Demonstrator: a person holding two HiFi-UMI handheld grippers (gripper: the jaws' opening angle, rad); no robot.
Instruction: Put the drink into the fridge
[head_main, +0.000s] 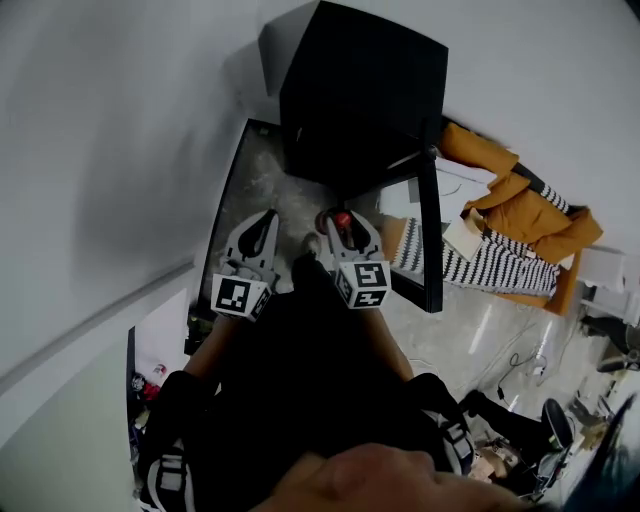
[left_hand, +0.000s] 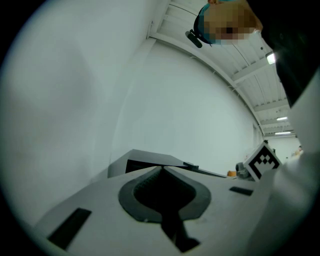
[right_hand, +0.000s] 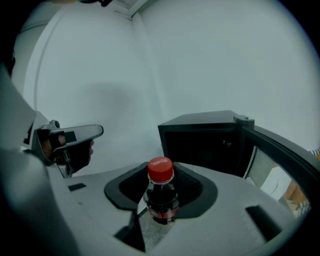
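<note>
Right tool (head_main: 342, 224) clamped on the small dark cola bottle with red screw cap (right_hand: 161, 192), which stands upright in the jaw hollow. Left tool (head_main: 266, 222) closed, nothing in it, just beside at the right one's 9 o'clock. Black box-shaped mini fridge (head_main: 360, 90) at 12 o'clock of both (head view), with its dark-framed door (head_main: 430, 235) swung open at 2 o'clock. Bottle is outside the fridge, near the opening.

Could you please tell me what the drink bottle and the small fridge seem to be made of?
Bottle: probably clear glossy plastic; dark drink shows through. Its cap: opaque red plastic, by the look. Fridge: smooth matte black casing, painted metal or plastic; I cannot tell which.
</note>
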